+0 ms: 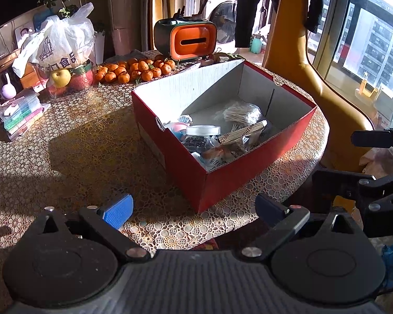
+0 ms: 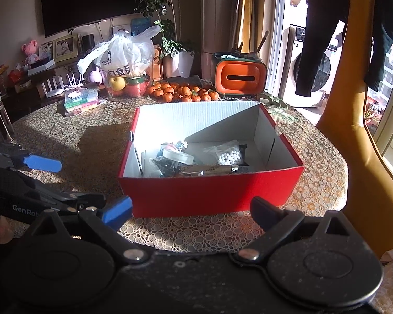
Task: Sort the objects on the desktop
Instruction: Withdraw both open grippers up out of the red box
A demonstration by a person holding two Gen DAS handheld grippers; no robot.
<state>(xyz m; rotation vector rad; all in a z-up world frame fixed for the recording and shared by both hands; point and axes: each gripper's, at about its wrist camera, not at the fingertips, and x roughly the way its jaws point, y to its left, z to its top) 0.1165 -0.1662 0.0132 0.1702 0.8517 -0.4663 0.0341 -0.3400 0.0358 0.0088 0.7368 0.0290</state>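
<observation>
Right wrist view: tangerines (image 2: 182, 93), orange tissue holder (image 2: 239, 78), white bag (image 2: 123, 52) line counter (image 2: 314, 183) behind red box (image 2: 209, 193). Box holds jar (image 2: 178, 157), cotton swabs (image 2: 229, 157), packets. Both tools, left (image 1: 194, 208) and right (image 2: 191, 208), released, empty, just before box.

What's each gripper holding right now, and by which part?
Nothing. The left gripper and right gripper are both open with bare fingers, hovering over the table edge short of the red box.
</observation>
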